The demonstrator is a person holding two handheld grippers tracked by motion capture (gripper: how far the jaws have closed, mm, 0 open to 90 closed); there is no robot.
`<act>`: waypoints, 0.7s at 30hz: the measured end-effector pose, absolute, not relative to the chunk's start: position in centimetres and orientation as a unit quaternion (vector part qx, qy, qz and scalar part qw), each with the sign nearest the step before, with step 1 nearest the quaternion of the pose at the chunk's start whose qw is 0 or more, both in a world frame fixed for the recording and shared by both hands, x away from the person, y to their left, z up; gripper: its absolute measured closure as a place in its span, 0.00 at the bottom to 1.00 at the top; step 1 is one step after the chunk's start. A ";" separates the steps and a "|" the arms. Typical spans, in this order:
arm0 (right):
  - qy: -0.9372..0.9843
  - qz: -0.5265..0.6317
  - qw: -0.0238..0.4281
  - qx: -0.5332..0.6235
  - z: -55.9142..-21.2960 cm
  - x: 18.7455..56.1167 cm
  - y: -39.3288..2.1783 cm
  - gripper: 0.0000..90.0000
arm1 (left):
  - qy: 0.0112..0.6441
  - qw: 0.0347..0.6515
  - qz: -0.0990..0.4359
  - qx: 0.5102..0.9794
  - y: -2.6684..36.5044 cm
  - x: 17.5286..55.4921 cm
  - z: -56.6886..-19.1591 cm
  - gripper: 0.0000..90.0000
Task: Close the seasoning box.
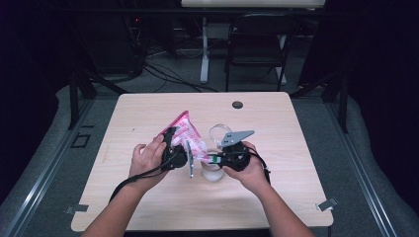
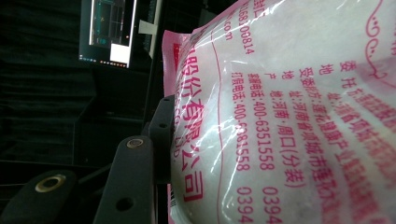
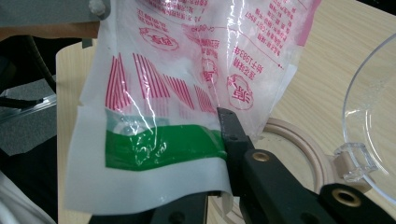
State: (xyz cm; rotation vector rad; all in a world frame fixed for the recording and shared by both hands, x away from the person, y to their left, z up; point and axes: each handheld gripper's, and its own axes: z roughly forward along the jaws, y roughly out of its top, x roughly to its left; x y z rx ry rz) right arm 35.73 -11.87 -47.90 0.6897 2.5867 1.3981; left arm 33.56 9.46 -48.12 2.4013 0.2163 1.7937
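We find a pink-and-white printed plastic bag of white powder (image 1: 187,136) held off the light wooden tabletop (image 1: 148,207), near its middle, between both tools. The left hand-held gripper (image 1: 173,148) clamps the plump body of the bag, its black jaws partly closed and pressing into the bulging film. The right hand-held gripper (image 1: 217,159) is pinched tight on the bag's flat, sealed lower edge, beside a green band of print.

In the right gripper view, a round jar with a pale wooden rim (image 3: 299,140) stands directly below that edge, and a clear domed plastic lid (image 3: 369,121) lies just beside it.

Risks, in our judgement: the film is thin, glossy and crinkled, so the right jaws could slip off the smooth seal; the left grip squeezes a soft, shifting fill, and extra pressure could burst a seam or force powder out suddenly. If the bag is opened or tipped off-centre, powder would miss the jar's mouth and scatter on the tabletop. The light lid could be knocked aside by the bag.
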 end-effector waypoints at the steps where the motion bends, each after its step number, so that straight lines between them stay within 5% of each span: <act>1: 0.855 0.462 0.062 0.228 -47.9 35.7 -11.9 1.00 | 0.070 0.066 0.596 0.797 9.4 33.5 -48.0 0.67; 21: 0.853 0.463 0.067 0.232 -47.9 35.8 -12.2 1.00 | 0.060 0.064 0.603 0.793 9.1 33.4 -47.8 0.67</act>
